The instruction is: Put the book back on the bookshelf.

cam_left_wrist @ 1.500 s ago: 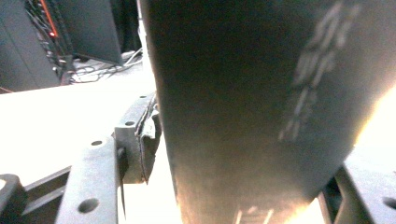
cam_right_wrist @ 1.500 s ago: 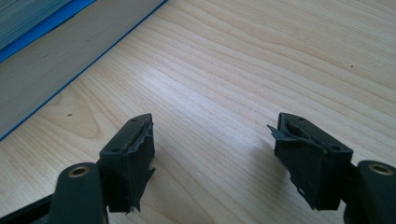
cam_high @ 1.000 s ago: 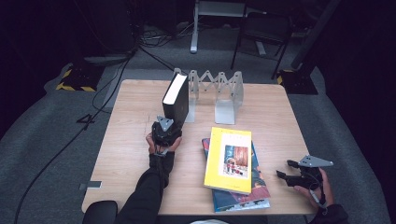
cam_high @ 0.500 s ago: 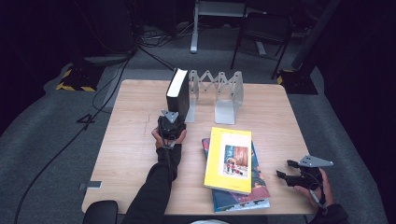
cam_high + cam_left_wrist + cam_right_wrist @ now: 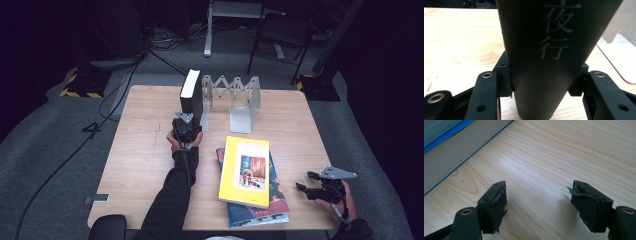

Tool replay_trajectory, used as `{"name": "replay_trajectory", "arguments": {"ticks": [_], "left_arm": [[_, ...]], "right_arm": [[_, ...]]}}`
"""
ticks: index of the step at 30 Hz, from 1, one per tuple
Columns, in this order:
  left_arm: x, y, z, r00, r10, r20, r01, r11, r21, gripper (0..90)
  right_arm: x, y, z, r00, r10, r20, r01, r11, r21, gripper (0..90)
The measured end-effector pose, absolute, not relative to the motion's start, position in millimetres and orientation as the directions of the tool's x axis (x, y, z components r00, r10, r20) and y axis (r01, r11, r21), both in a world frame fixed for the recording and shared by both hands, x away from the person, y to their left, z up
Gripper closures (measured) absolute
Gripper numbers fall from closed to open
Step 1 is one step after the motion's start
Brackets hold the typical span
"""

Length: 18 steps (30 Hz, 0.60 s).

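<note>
The black book (image 5: 191, 96) was stood upright on the tabletop (image 5: 145, 150), just beside the left end of the grey folding book rack (image 5: 232, 97), and was pinched at its spine by the left gripper (image 5: 186, 131). In the left gripper view the jaws were seen pressed against both sides of the spine (image 5: 544, 62), low down near its foot. The right gripper (image 5: 320, 186) was held near the right edge of the tabletop, its jaws spread with nothing between them, just beside the stack of the yellow book (image 5: 246, 171) and the blue-edged book (image 5: 260, 212) beneath it.

Whether the black book was already seated against the rack's first divider could not be told from the high view; it appeared to be touching or nearly so.

A toppling was judged the main risk: with the grip so low on a tall, narrow book, any sideways push or early release could let it tip away from the rack onto the bare tabletop. The light rack could also be shoved or folded if the book were pressed against it too hard.
</note>
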<state>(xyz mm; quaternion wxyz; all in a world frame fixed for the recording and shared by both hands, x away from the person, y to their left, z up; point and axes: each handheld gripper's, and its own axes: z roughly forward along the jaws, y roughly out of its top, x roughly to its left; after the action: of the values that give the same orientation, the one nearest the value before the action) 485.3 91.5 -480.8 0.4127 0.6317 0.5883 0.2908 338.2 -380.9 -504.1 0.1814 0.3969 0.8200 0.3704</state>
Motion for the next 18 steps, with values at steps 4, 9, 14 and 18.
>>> {"name": "replay_trajectory", "arguments": {"ticks": [4, 9, 14, 18], "left_arm": [[476, 96, -478, 0.183, 0.975, -0.129, 0.497, 0.022, 0.867, 45.6], [459, 105, -480, 0.238, 0.965, -0.112, 0.488, -0.019, 0.873, 44.2], [439, 113, -485, 0.233, 0.959, -0.164, 0.510, 0.024, 0.860, 50.2], [441, 114, -490, 0.215, 0.964, -0.157, 0.511, 0.026, 0.859, 57.1]], "right_arm": [[338, -381, -504, -0.621, 0.784, -0.003, 0.516, 0.411, 0.751, 28.3], [338, -381, -504, -0.620, 0.784, -0.002, 0.517, 0.411, 0.751, 28.3], [338, -381, -504, -0.619, 0.785, -0.005, 0.515, 0.412, 0.752, 28.2], [338, -381, -504, -0.618, 0.786, -0.007, 0.515, 0.412, 0.751, 28.0]]}}
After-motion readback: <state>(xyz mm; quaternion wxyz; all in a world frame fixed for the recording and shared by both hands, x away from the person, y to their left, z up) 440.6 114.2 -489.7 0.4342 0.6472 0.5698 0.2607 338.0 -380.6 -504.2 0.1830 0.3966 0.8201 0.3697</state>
